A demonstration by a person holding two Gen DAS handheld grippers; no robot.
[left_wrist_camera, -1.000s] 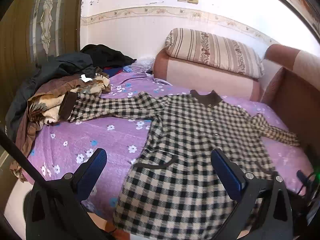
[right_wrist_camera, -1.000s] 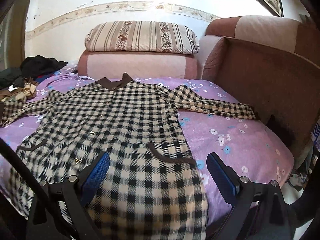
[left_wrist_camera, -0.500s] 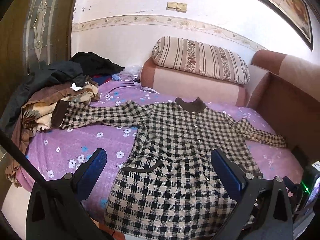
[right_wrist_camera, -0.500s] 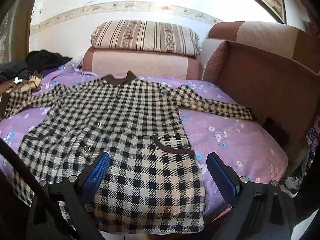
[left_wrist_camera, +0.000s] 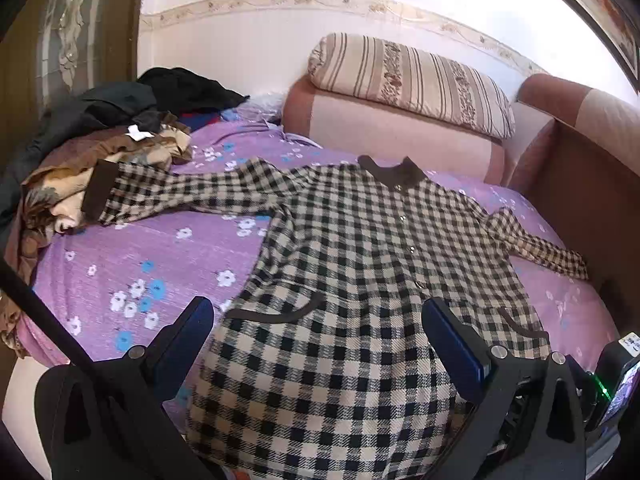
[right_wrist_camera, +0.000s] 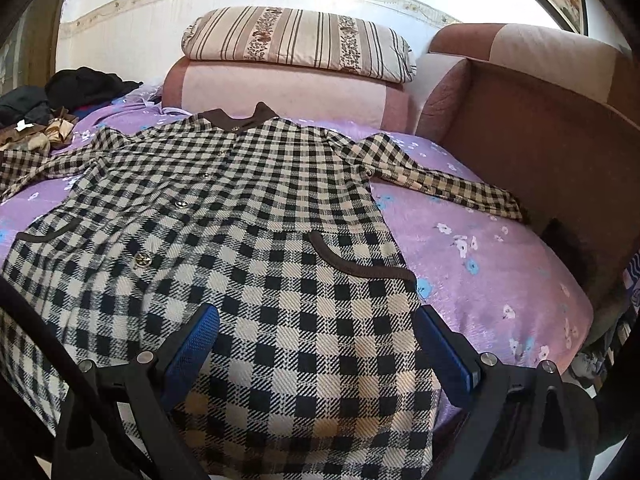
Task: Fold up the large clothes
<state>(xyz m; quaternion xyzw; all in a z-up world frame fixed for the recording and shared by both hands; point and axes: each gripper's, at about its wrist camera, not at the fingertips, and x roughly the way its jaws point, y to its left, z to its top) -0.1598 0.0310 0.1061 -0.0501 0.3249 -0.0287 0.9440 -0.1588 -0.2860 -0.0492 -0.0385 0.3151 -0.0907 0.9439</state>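
Two tools (left_wrist_camera: 318, 332) (right_wrist_camera: 316, 330) gape above one checked coat (left_wrist_camera: 360, 280)

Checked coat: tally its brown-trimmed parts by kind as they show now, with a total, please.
On the coat:
Collar: 1
Pocket trims: 2
Sleeve cuff: 1 showing; the other sleeve's end is hidden at the sofa arm
Total: 4
Both the left gripper and the right gripper are open above the hem.

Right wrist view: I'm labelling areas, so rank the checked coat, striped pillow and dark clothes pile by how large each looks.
1. checked coat, by far the largest, though nearest the camera.
2. striped pillow.
3. dark clothes pile, smallest; farther off and cut by the edge.
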